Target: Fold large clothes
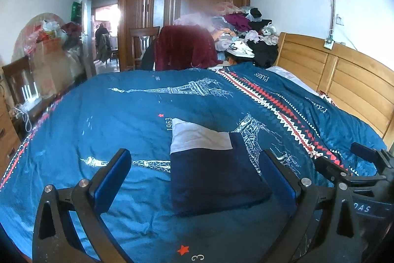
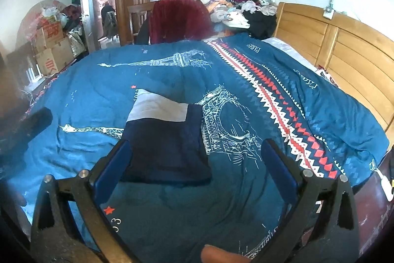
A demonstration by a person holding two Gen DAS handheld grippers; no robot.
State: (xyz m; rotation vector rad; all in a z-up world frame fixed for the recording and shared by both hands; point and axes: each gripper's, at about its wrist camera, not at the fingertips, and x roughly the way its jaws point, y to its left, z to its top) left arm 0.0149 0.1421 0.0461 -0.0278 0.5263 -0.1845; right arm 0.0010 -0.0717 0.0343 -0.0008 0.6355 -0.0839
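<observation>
Folded navy-and-white garment mid-bed on the blue Paris quilt, nearer its foot edge | my left tongs and right tongs spread, empty | I'd square edges and press creases flat.

Folded navy-and-white garment on blue Eiffel-print bed near its front edge, heaped clothes pile behind the far edge, wooden headboard along the right edge

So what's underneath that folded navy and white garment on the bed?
The folded garment lies directly on the blue Eiffel Tower quilt, which spreads all around it. Whatever is beneath the quilt is covered, and so are the garment's inner layers.
</observation>
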